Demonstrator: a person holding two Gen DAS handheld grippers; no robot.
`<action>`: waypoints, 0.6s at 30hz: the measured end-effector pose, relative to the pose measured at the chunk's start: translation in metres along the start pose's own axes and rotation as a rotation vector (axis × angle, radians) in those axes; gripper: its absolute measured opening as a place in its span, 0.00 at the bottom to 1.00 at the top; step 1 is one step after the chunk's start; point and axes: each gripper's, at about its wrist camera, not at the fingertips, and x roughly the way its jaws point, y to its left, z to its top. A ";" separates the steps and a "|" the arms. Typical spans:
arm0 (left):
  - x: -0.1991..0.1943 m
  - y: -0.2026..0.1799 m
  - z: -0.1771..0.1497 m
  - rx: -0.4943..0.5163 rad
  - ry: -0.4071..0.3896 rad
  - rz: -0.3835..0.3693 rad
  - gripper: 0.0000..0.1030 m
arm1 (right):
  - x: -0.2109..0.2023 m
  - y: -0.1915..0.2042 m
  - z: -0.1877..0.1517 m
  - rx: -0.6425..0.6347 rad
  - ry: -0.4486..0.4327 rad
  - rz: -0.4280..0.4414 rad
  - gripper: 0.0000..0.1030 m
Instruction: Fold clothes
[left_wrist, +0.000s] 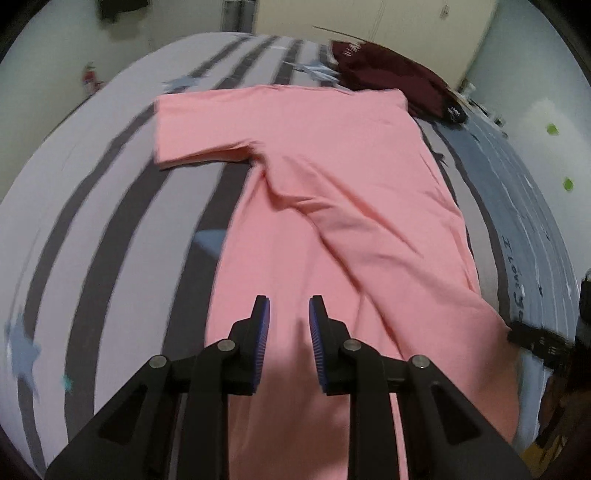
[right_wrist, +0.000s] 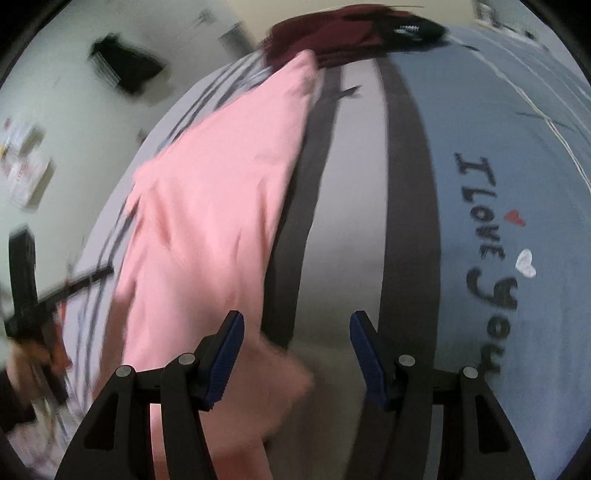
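Note:
A pink t-shirt (left_wrist: 325, 192) lies on the striped bedspread (left_wrist: 110, 206), its right side folded over the body and its left sleeve spread flat. My left gripper (left_wrist: 289, 314) is open and empty, just above the shirt's near hem. In the right wrist view the pink shirt (right_wrist: 207, 206) runs along the left. My right gripper (right_wrist: 297, 328) is open wide and empty, over the shirt's near right corner and the bedspread (right_wrist: 347, 206). The left gripper (right_wrist: 29, 295) shows blurred at the left edge of that view.
A dark maroon garment (left_wrist: 391, 74) lies at the far end of the bed, also in the right wrist view (right_wrist: 332, 33). The bedspread's blue part reads "I love you" (right_wrist: 487, 258). A dark item (right_wrist: 125, 70) and boxes (right_wrist: 26, 173) lie on the floor.

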 end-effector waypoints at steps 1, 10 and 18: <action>-0.003 0.002 -0.002 -0.013 -0.008 0.015 0.19 | 0.000 -0.002 -0.007 -0.008 0.014 0.015 0.54; -0.025 0.024 -0.027 -0.093 -0.026 0.048 0.19 | -0.002 0.007 -0.020 -0.014 -0.030 0.158 0.19; -0.054 0.060 -0.047 -0.089 -0.002 -0.011 0.19 | -0.037 0.100 -0.029 -0.127 -0.098 0.233 0.16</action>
